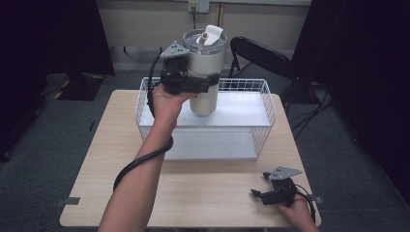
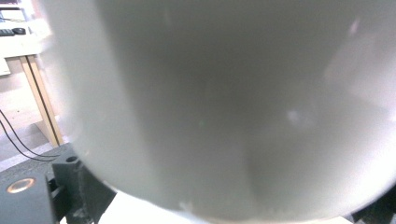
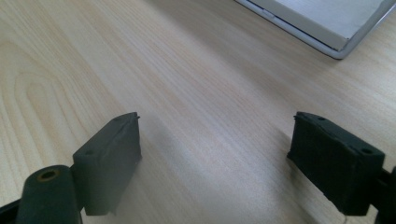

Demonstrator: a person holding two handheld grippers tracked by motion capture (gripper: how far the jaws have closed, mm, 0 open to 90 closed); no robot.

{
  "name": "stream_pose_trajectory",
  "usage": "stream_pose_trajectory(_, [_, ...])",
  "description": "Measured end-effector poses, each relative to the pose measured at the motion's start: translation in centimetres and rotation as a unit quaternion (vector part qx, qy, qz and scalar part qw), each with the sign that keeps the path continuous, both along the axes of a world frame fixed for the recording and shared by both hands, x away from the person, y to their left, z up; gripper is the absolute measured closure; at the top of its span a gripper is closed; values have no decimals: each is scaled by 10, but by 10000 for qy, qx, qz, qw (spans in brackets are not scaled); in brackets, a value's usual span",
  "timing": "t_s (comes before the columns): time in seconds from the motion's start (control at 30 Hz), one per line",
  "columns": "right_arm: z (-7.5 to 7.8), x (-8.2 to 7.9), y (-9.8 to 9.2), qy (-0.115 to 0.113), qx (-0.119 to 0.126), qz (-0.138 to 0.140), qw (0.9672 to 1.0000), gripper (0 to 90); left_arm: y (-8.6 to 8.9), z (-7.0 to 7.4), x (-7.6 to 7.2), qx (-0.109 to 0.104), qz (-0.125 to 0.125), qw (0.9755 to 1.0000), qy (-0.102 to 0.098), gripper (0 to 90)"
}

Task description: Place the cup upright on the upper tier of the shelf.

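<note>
A tall white tumbler (image 1: pixel 205 72) with a clear lid and a white spout stands upright over the white wire basket (image 1: pixel 268 104). My left gripper (image 1: pixel 203 86) is shut on its middle from the left side. In the left gripper view the tumbler's wall (image 2: pixel 233 107) is blurred and very close, with one black finger (image 2: pixel 77 186) at the lower left. Whether the tumbler's base touches the basket's white floor, I cannot tell. My right gripper (image 1: pixel 259 184) lies near the table's front right corner, open, with bare wood between its fingertips (image 3: pixel 215 140).
The wooden table (image 1: pixel 203 193) has free room in front of the basket. A corner of the basket's white base (image 3: pixel 327 23) shows in the right gripper view. A black chair (image 1: pixel 261 55) stands behind the table at the right.
</note>
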State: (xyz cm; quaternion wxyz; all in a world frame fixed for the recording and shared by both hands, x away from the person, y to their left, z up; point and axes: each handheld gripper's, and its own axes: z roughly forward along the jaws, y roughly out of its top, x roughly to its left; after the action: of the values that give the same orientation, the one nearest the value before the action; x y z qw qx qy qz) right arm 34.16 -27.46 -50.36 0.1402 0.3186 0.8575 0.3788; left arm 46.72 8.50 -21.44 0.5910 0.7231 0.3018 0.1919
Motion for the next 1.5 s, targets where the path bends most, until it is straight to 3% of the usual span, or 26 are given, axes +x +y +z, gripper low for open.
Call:
stream_pose_trajectory(1.0, [0, 0, 0, -2, 0, 1, 10000, 158, -5, -9, 17, 107, 165, 9998, -73, 79])
stream_pose_trajectory(1.5, [0, 0, 0, -1, 0, 1, 10000, 158, 0, -17, 23, 122, 296, 9995, -8, 79])
